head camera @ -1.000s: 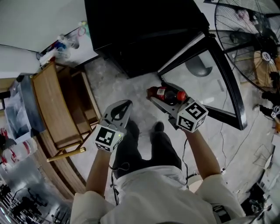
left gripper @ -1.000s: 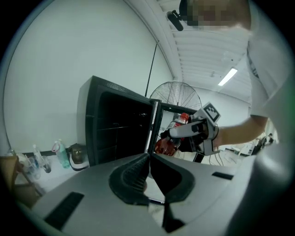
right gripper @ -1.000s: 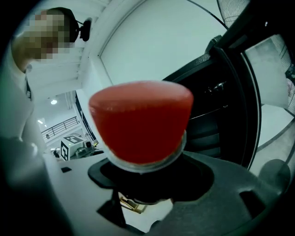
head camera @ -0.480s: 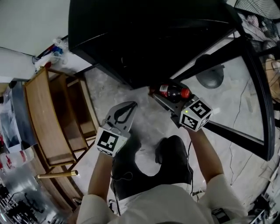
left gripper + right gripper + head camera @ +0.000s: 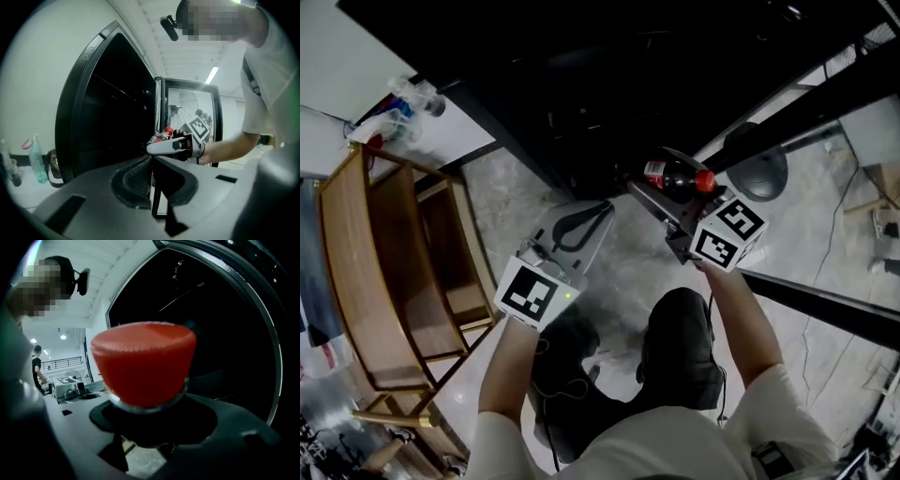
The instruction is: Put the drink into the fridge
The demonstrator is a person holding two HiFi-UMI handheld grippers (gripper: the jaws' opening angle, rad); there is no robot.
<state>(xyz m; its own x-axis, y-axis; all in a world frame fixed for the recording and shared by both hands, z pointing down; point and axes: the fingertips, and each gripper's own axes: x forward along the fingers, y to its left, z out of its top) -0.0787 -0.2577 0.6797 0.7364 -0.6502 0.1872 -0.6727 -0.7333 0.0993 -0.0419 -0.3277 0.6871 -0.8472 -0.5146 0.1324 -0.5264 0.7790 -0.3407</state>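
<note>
The drink is a dark cola bottle (image 5: 673, 175) with a red cap (image 5: 704, 181). My right gripper (image 5: 661, 187) is shut on it and holds it lying sideways at the front of the black fridge (image 5: 609, 84). The fridge's glass door (image 5: 825, 103) stands open to the right. In the right gripper view the red cap (image 5: 143, 362) fills the middle above the jaws, with the fridge's dark inside (image 5: 215, 324) behind it. My left gripper (image 5: 598, 208) hangs lower left of the bottle, shut and holding nothing. The left gripper view shows the right gripper (image 5: 161, 146) and the cap (image 5: 168, 131) before the fridge (image 5: 117, 108).
A wooden rack (image 5: 384, 272) stands at the left. Behind it, plastic bottles (image 5: 403, 103) sit on a white surface. A grey fan base (image 5: 759, 173) rests on the floor behind the glass door. The door's lower frame (image 5: 825, 300) crosses the floor at the right. The person's legs (image 5: 675, 347) are below.
The person has stepped closer to the fridge. Both grippers have moved forward toward its dark front, and the bottle stays in the right gripper. The left gripper stays shut.
</note>
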